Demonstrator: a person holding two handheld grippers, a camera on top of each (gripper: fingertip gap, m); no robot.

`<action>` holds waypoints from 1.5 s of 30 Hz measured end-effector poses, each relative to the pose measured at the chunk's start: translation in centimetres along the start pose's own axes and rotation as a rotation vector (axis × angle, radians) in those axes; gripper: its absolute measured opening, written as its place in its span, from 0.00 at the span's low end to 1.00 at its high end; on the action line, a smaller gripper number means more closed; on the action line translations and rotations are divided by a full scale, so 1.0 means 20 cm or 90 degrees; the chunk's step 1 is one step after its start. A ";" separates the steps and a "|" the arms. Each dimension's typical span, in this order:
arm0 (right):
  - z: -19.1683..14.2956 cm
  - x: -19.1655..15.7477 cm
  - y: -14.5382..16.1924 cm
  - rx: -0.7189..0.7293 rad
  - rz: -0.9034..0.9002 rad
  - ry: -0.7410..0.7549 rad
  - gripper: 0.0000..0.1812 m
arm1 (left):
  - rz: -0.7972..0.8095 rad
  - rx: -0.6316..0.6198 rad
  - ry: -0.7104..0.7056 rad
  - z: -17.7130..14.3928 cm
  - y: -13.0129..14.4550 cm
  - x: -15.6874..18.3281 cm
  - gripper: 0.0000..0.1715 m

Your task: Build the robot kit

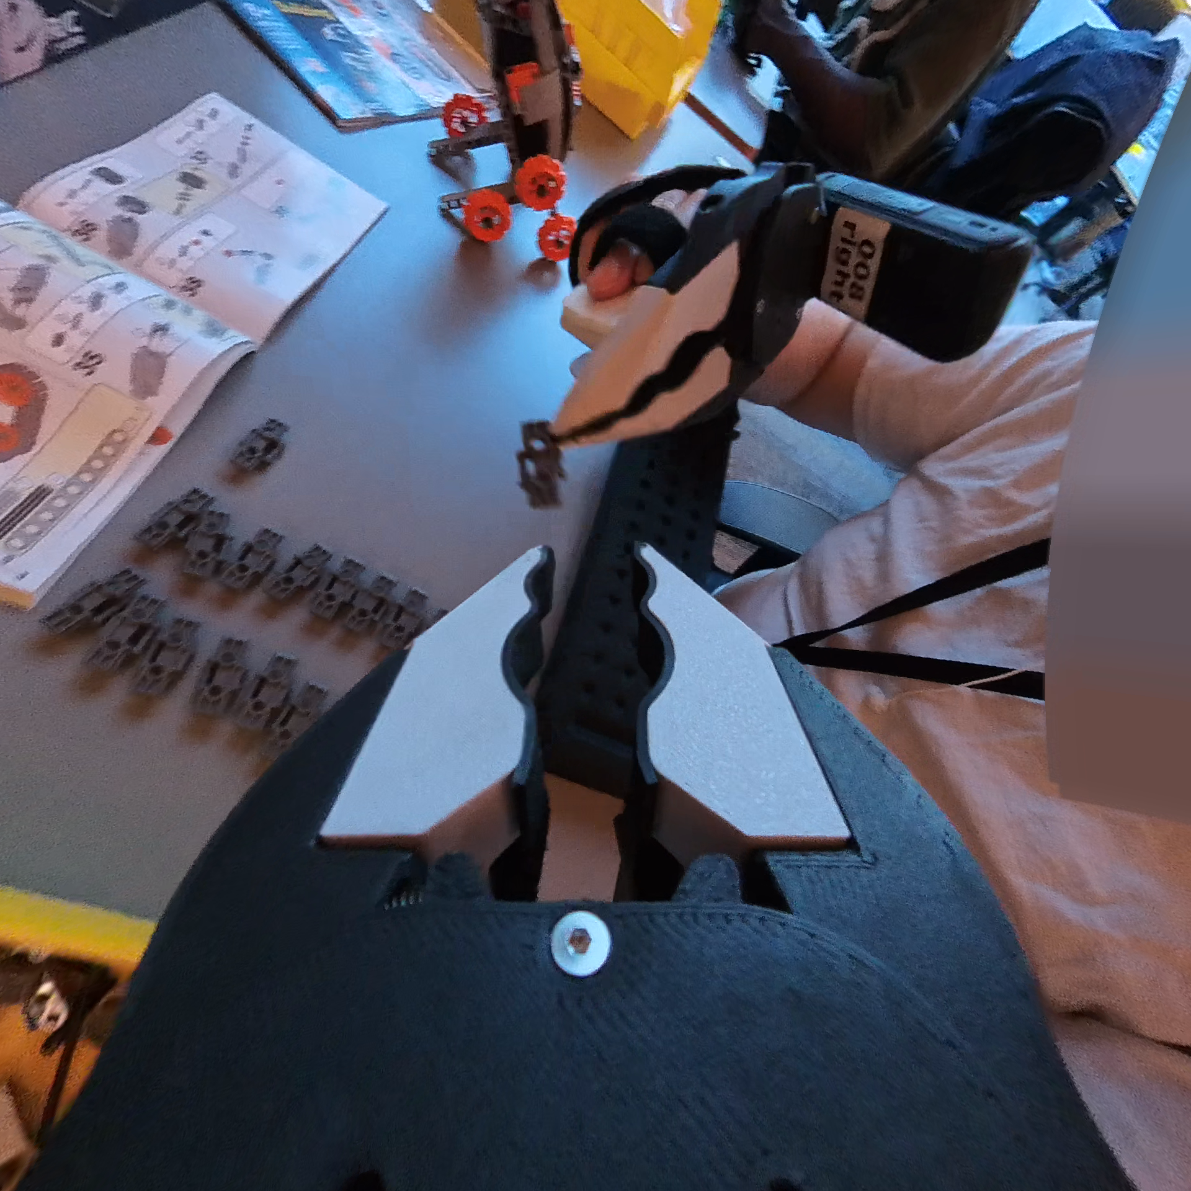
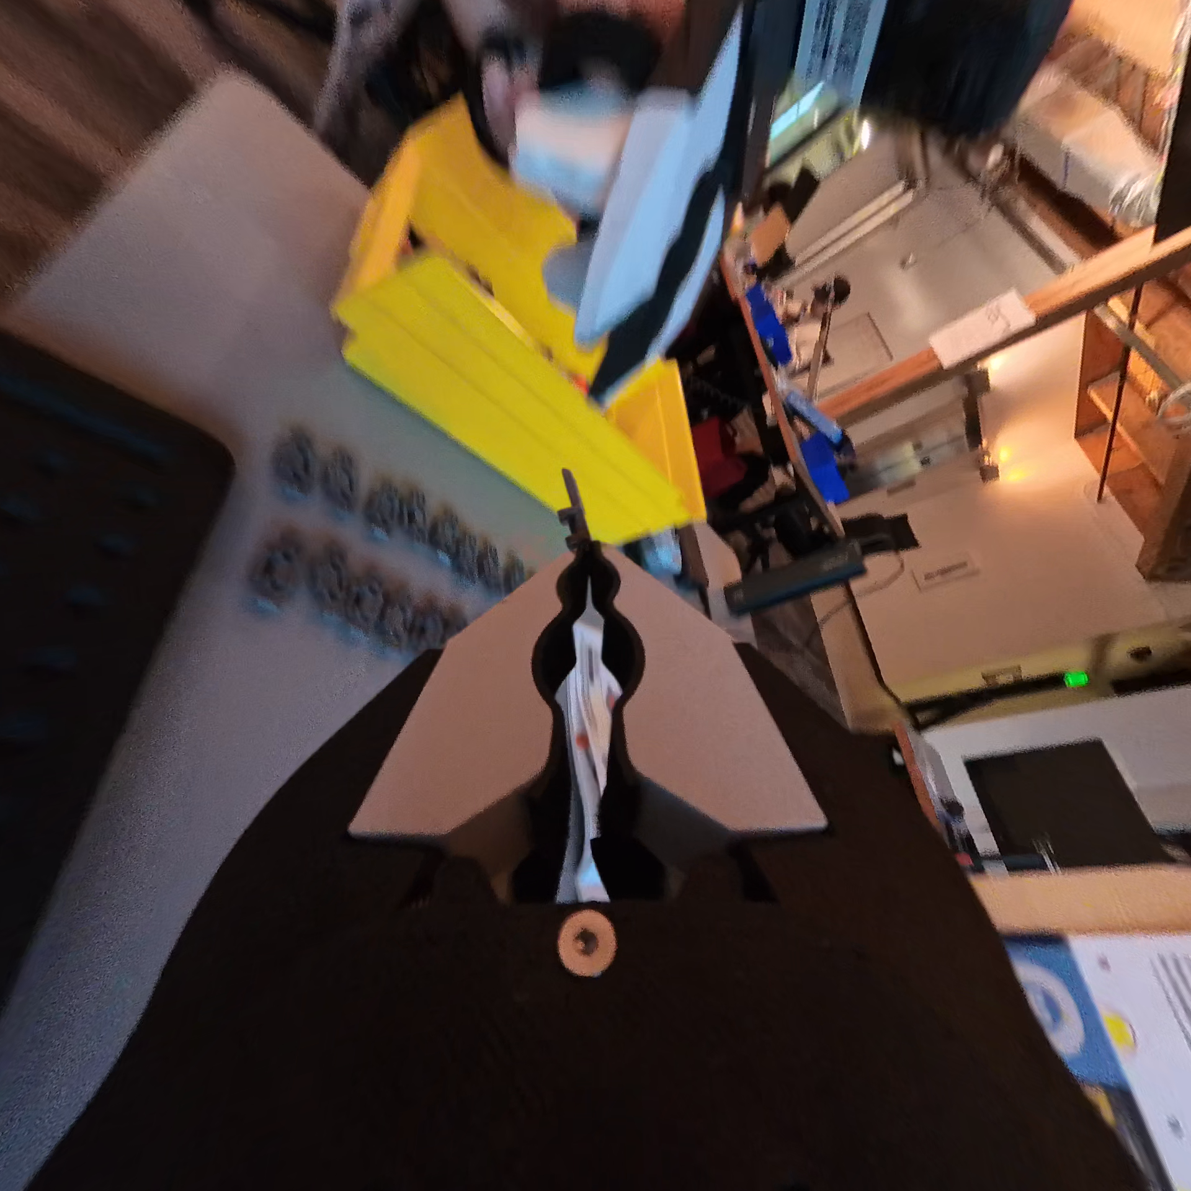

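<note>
My left gripper (image 1: 593,561) stands with its jaws a little apart around the near end of a long black perforated strip (image 1: 651,515); the pads seem to press its sides. The strip runs forward under my right gripper (image 1: 557,435). My right gripper (image 2: 583,551) is shut on a small dark grey connector piece (image 1: 541,461), held by its tip above the grey table (image 1: 399,361). The piece sticks out thin from the fingertips in the right wrist view (image 2: 572,512). A hand (image 1: 612,271) grips the right gripper's handle.
Two rows of similar grey pieces (image 1: 258,612) (image 2: 387,561) lie on the table, one more apart (image 1: 258,445). An open instruction booklet (image 1: 129,290), a model with red-orange wheels (image 1: 515,161) and a yellow bin (image 1: 638,58) (image 2: 490,387) stand farther back. A person's lap is at right. My hands' fingertips stand some 6 centimetres from each other.
</note>
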State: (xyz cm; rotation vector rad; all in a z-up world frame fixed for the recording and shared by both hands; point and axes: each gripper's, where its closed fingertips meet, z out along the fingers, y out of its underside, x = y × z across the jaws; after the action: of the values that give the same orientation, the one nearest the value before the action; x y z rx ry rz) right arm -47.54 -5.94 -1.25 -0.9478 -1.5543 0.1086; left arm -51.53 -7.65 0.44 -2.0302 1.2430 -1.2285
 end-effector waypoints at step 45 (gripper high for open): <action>-0.03 -0.19 0.75 -0.286 0.165 -0.008 0.06 | -0.183 -0.263 -0.526 -0.63 0.48 -1.53 0.18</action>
State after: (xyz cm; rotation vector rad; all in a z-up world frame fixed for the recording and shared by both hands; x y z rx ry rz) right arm -39.95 1.42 -12.66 -1.5041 -1.4884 -0.0561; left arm -72.77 15.06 -14.28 -2.6597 0.8364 -0.1247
